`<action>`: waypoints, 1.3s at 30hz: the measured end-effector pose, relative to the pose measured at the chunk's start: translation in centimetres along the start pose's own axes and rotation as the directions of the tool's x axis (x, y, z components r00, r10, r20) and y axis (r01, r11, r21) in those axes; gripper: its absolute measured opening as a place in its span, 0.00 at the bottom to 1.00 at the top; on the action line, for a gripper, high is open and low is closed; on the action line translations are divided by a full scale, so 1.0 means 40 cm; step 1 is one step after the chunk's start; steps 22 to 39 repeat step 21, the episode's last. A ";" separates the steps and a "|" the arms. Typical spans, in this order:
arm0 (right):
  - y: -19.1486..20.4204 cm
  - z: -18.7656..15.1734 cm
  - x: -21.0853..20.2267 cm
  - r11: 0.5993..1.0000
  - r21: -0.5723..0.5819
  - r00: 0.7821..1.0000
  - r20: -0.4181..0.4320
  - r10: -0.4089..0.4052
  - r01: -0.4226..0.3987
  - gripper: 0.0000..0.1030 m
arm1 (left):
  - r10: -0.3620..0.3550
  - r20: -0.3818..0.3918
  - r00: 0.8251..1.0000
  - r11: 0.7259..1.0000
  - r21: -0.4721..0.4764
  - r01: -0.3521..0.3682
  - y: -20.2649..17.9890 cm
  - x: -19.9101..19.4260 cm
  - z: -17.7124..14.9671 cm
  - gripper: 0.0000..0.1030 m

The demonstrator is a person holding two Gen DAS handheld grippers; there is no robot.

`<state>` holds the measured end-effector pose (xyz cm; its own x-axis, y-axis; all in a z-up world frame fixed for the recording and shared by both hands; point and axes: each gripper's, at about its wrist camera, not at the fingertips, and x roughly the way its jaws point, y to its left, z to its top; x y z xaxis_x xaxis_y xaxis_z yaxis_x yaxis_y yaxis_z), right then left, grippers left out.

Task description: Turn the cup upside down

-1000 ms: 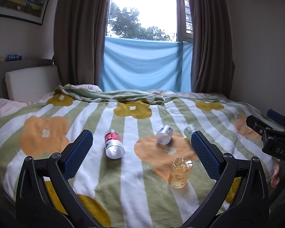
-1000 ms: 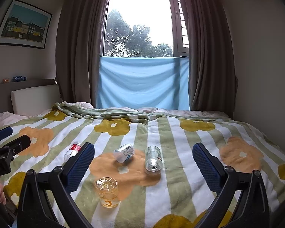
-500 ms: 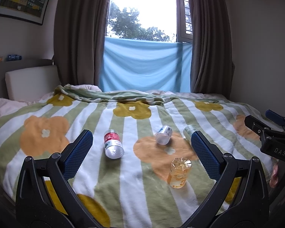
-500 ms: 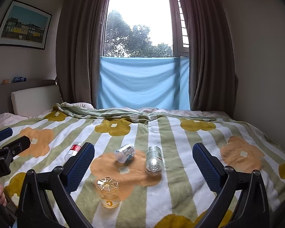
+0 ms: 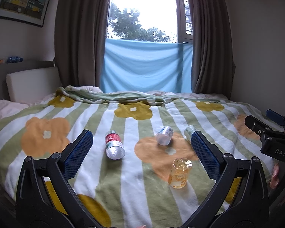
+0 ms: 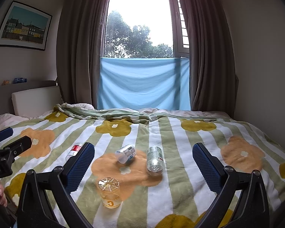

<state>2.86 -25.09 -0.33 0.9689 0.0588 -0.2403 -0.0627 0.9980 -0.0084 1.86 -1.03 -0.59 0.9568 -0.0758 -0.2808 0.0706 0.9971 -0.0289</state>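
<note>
A small clear orange cup stands on the flowered bedspread with its ribbed base upward; in the right wrist view the cup is low and left of centre. My left gripper is open and empty, above the bed, with the cup just inside its right finger. My right gripper is open and empty, with the cup near its left finger. Each gripper shows at the edge of the other's view.
Three plastic bottles lie on the blanket beyond the cup: a red-labelled one, a blue-labelled one and a clear one. A headboard and pillow are at the left, a curtained window behind, a wall at the right.
Both views drift very slightly; the cup and bottles keep their places on the bed. Both grippers stay open.
</note>
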 end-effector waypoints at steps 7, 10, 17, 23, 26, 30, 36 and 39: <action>0.007 0.005 -0.004 1.000 0.001 1.000 0.001 0.002 -0.002 1.00 | 0.022 0.013 1.000 1.000 0.011 -0.022 -0.009 -0.005 0.006 1.00; 0.007 0.005 -0.004 1.000 0.004 1.000 0.003 0.003 -0.003 1.00 | 0.032 0.026 0.999 0.999 0.026 -0.033 -0.015 -0.010 0.013 1.00; 0.006 0.004 -0.004 1.000 0.003 1.000 0.001 0.003 -0.003 1.00 | 0.020 0.043 0.999 0.999 0.035 -0.022 -0.018 -0.021 0.017 1.00; 0.010 0.006 -0.004 1.000 0.002 1.000 0.001 0.003 -0.003 1.00 | 0.022 0.057 0.998 0.998 0.049 -0.025 -0.025 -0.027 0.014 1.00; 0.010 0.006 -0.004 1.000 0.002 1.000 0.001 0.003 -0.003 1.00 | 0.022 0.057 0.998 0.998 0.049 -0.025 -0.025 -0.027 0.014 1.00; 0.010 0.006 -0.004 1.000 0.002 1.000 0.001 0.003 -0.003 1.00 | 0.022 0.057 0.998 0.998 0.049 -0.025 -0.025 -0.027 0.014 1.00; 0.010 0.006 -0.004 1.000 0.002 1.000 0.001 0.003 -0.003 1.00 | 0.022 0.057 0.998 0.998 0.049 -0.025 -0.025 -0.027 0.014 1.00; 0.010 0.006 -0.004 1.000 0.002 1.000 0.001 0.003 -0.003 1.00 | 0.022 0.057 0.998 0.998 0.049 -0.025 -0.025 -0.027 0.014 1.00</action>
